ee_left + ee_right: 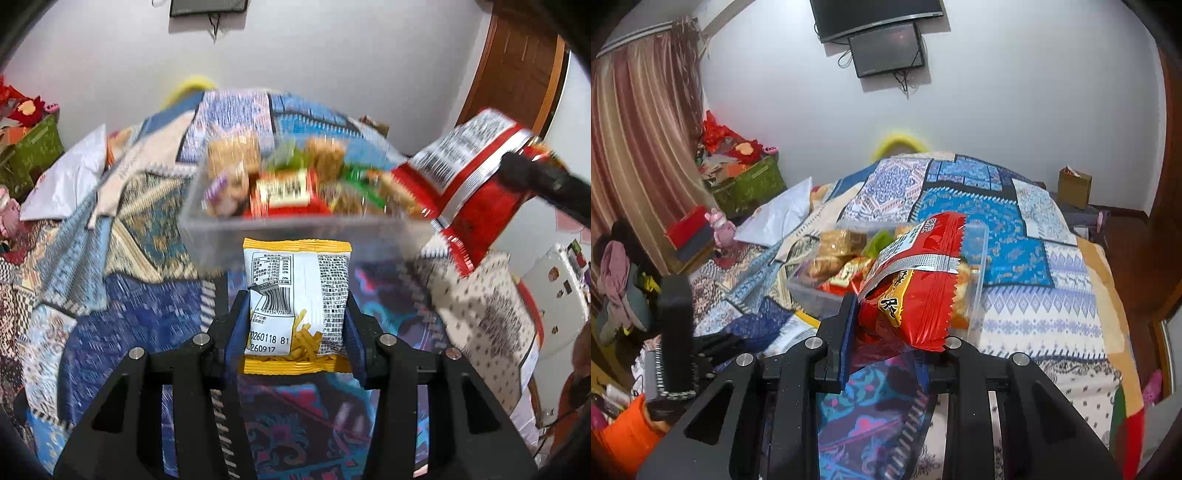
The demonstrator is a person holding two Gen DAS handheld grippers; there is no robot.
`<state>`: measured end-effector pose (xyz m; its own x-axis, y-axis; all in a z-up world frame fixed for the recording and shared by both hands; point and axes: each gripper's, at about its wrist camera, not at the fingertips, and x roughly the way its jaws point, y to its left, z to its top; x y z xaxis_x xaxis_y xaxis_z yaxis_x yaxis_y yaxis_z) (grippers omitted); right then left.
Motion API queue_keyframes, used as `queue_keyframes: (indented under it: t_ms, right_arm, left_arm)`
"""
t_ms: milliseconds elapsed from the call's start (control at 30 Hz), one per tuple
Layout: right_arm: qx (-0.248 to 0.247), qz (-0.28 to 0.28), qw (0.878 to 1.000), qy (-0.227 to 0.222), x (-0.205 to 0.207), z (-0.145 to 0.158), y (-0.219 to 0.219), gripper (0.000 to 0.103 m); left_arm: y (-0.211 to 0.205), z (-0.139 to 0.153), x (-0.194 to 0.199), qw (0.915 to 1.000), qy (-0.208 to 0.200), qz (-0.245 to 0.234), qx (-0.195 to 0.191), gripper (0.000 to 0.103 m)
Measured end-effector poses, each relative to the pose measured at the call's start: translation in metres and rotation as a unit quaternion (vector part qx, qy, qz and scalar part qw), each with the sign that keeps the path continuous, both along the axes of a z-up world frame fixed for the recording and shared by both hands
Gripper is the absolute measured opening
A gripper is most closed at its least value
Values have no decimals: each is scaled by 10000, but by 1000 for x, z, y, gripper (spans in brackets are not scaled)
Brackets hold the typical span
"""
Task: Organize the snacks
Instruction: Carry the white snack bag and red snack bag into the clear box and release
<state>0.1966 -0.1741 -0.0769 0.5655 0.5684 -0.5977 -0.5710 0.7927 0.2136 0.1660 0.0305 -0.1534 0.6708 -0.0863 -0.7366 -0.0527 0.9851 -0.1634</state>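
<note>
Here the left gripper (295,325) pinches a yellow snack packet (297,302) upright, just short of the clear box (295,230) of snacks. The right gripper (897,321) clamps a red packet (916,280), seemingly above the box's near corner.

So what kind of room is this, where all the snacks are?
Most likely a bedroom: a bed with a patchwork quilt and a white pillow, a striped curtain at the side, and a TV on the wall.
</note>
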Motion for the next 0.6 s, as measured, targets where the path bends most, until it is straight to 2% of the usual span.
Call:
queue_keyframes:
  t_ms: [300, 600]
  right_arm:
    - [96, -34, 9999, -1, 31, -1, 12, 25]
    - [191, 123, 9991, 366, 72, -26, 36, 25]
  left_arm:
    - [12, 31, 41, 9993, -345, 162, 29, 47]
    - [8, 36, 84, 9989, -422, 156, 119, 47]
